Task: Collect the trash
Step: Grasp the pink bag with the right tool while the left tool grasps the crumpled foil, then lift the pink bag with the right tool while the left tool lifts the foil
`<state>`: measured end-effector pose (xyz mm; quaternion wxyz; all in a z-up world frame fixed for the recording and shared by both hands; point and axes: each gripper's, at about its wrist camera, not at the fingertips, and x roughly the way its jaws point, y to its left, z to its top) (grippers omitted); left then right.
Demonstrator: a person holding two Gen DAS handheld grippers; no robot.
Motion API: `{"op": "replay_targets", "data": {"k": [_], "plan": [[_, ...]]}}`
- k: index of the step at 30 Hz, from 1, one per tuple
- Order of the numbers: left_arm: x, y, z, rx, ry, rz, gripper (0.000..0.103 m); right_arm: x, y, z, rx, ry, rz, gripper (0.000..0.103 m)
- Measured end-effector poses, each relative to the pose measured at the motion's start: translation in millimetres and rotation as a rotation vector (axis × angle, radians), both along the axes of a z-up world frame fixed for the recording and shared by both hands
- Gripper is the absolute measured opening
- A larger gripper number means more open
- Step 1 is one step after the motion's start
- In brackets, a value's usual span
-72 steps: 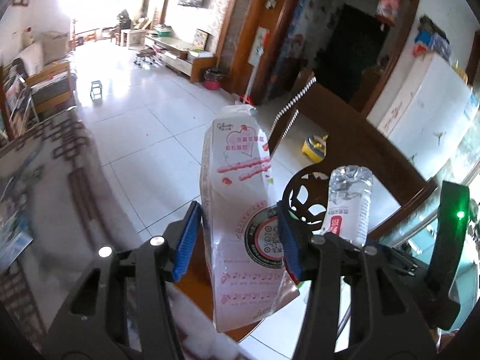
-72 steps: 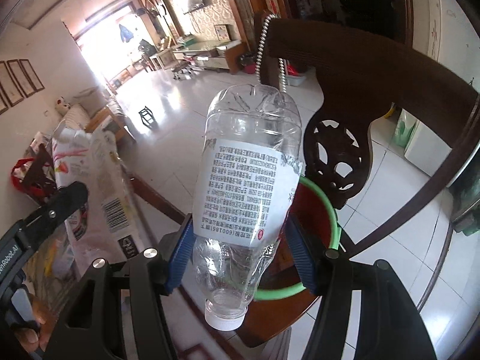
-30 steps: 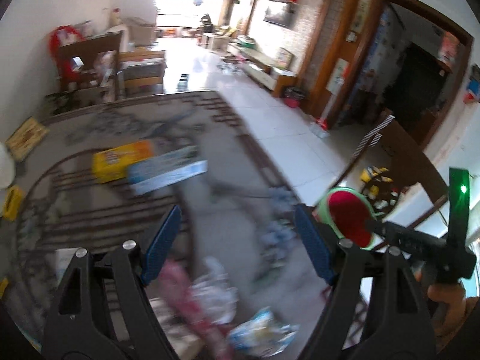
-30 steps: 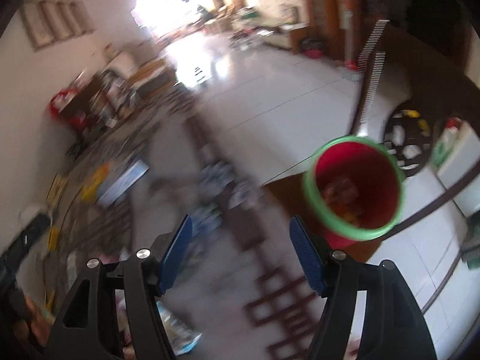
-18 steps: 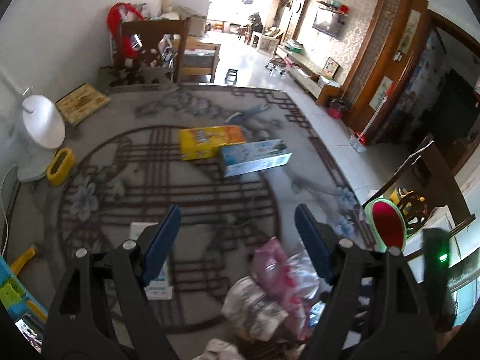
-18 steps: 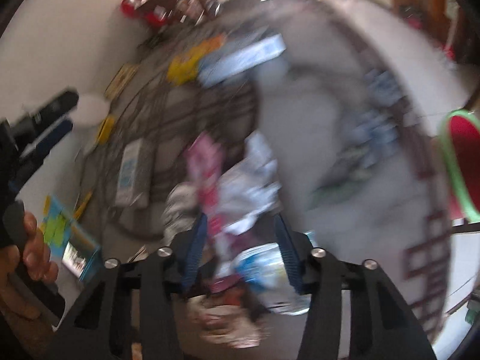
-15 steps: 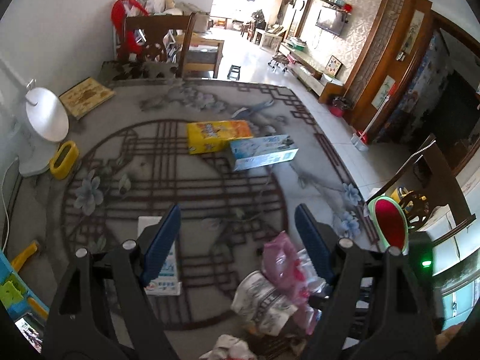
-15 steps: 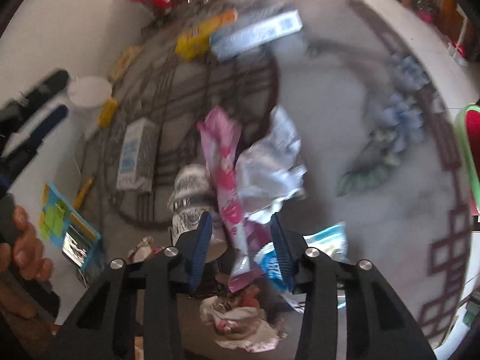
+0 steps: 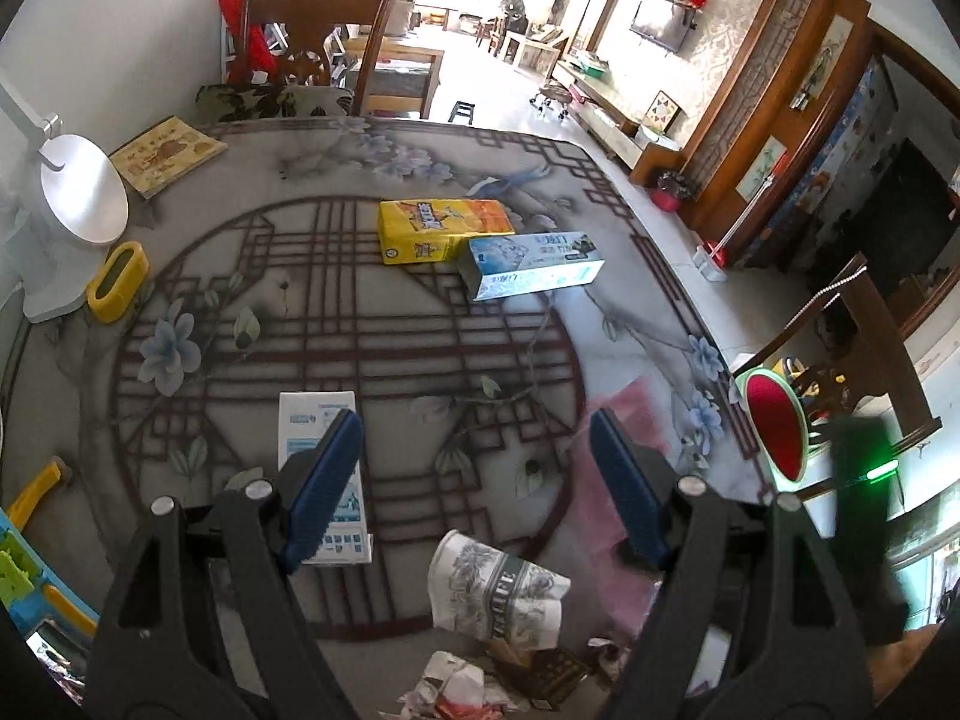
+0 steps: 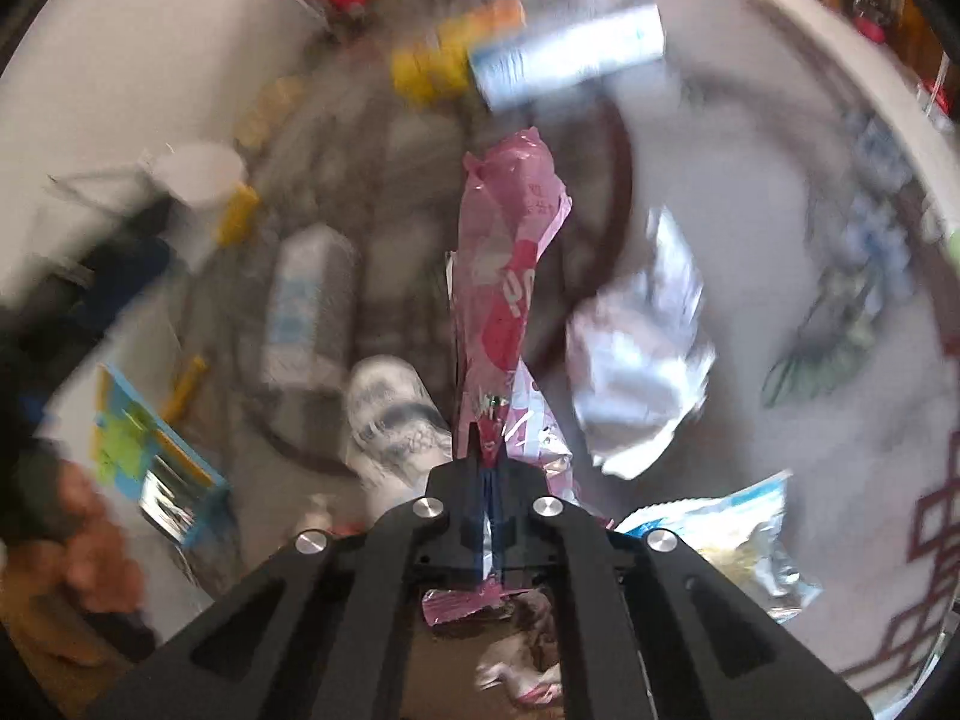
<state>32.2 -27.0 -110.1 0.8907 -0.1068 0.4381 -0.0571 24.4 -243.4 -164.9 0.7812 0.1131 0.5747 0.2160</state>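
Note:
My right gripper (image 10: 489, 438) is shut on a long pink plastic wrapper (image 10: 510, 276), which sticks up from its jaws over the table. The left wrist view shows that wrapper (image 9: 618, 414) as a pink blur. My left gripper (image 9: 474, 480) hangs open over the patterned tablecloth (image 9: 420, 336) with nothing between its fingers. A crushed paper cup (image 9: 498, 594) lies just below it. A white and blue carton (image 9: 321, 414) lies partly behind its left finger. A yellow carton (image 9: 444, 231) and a blue carton (image 9: 534, 264) lie farther off. The red bin with a green rim (image 9: 774, 426) stands off the table's right edge.
A silver crumpled wrapper (image 10: 642, 372) and a blue snack bag (image 10: 738, 534) lie right of the pink one. More crumpled scraps (image 9: 474, 684) sit at the near edge. A white lamp base (image 9: 78, 198), a yellow holder (image 9: 117, 273) and a book (image 9: 168, 153) occupy the far left. A wooden chair (image 9: 312, 60) stands behind the table.
Both grippers swung from the bin back over the table, without the carton and bottle they held. The right jaws closed on the pink wrapper. The left gripper stayed open.

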Motion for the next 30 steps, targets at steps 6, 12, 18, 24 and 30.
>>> {"op": "replay_targets", "data": {"k": [6, 12, 18, 24, 30], "plan": [[11, -28, -9, -0.011, 0.026, -0.103, 0.076, 2, -71, 48, -0.026, -0.14, -0.255, 0.002], [30, -100, -47, 0.018, 0.117, -0.307, 0.076, -4, -117, 45, -0.022, -0.1, -0.372, 0.002], [47, -138, -91, 0.042, 0.244, -0.368, 0.076, -16, -130, 39, -0.019, -0.074, -0.386, 0.003], [53, -141, -120, 0.027, 0.337, -0.353, 0.062, -20, -135, 39, -0.015, -0.07, -0.389, 0.003], [49, -132, -105, -0.019, 0.297, -0.326, 0.051, -16, -130, 51, -0.018, -0.111, -0.387, 0.003]]}}
